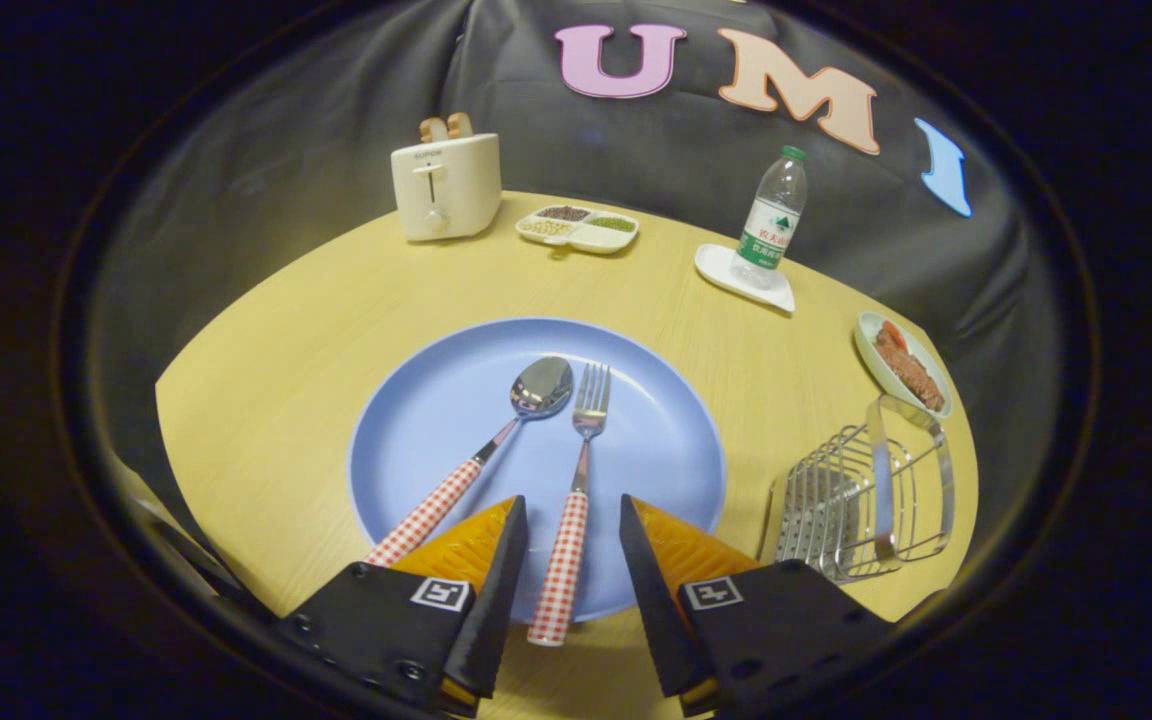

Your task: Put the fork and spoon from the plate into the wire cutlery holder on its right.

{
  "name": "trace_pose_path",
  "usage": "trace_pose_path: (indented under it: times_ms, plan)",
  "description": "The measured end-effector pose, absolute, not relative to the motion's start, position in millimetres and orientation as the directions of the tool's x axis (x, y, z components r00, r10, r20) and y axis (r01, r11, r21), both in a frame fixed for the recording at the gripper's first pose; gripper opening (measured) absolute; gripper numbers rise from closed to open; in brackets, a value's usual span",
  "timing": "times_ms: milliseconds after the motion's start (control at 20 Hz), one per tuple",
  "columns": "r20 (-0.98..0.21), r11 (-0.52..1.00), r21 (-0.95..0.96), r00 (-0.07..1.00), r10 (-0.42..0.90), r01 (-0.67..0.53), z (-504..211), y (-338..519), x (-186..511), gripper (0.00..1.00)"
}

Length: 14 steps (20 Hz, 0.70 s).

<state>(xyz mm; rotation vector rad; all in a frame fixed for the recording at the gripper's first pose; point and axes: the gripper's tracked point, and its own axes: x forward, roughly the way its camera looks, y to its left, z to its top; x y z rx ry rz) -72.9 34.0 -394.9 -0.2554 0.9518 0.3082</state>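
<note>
Hand-held gripper [570, 525] at 6 o'clock, its 2 fingers [481, 545] spread apart, touching nothing. Between them, the red-checked handle of the fork [573, 500], lying lengthwise on the blue plate [436, 420], tines toward 12 o'clock, handle end hanging just past the plate's near rim. Just beside it toward 9 o'clock, the spoon [496, 450], same checked handle, angled so its bowl sits close beside the fork's tines while its handle slants away behind the left finger toward 7 o'clock. Wire cutlery holder [861, 495] at 3 o'clock of the plate, apart from the rim, standing on the pale wooden table [276, 360]. Beyond the holder at 2 o'clock, a small dish of food [904, 365]. Farther off: water bottle [771, 215] on a white coaster at 1 o'clock, divided snack tray [578, 228] at 12 o'clock, cream toaster [446, 185] at 11 o'clock.

Step in hand, by judgement: gripping the fork, nothing moved yet. Best done by lowering until both pads flank the handle evenly, keeping the left finger off the spoon handle, then closing squarely across the checked part near its middle so the fork does not pivot or slide on the smooth plate. Lift straight before swinging toward 3 o'clock.
</note>
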Motion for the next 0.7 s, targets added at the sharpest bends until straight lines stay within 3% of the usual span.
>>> trace_pose_path:
  times_ms: [200, 300, 400, 700]
  plan:
    - [-0.836, 0.935, -0.08, 0.533, 0.126, -0.346, -397, 29, -74, 0.24]
    - [-0.834, 0.937, -0.102, 0.542, 0.102, -0.334, -385, 24, -75, 0.25]
    - [-0.839, 0.941, -0.1, 0.535, 0.094, -0.322, -393, 22, -72, 0.13]
    - [-0.856, 0.95, -0.087, 0.511, 0.083, -0.301, -392, 16, -75, 0.13]
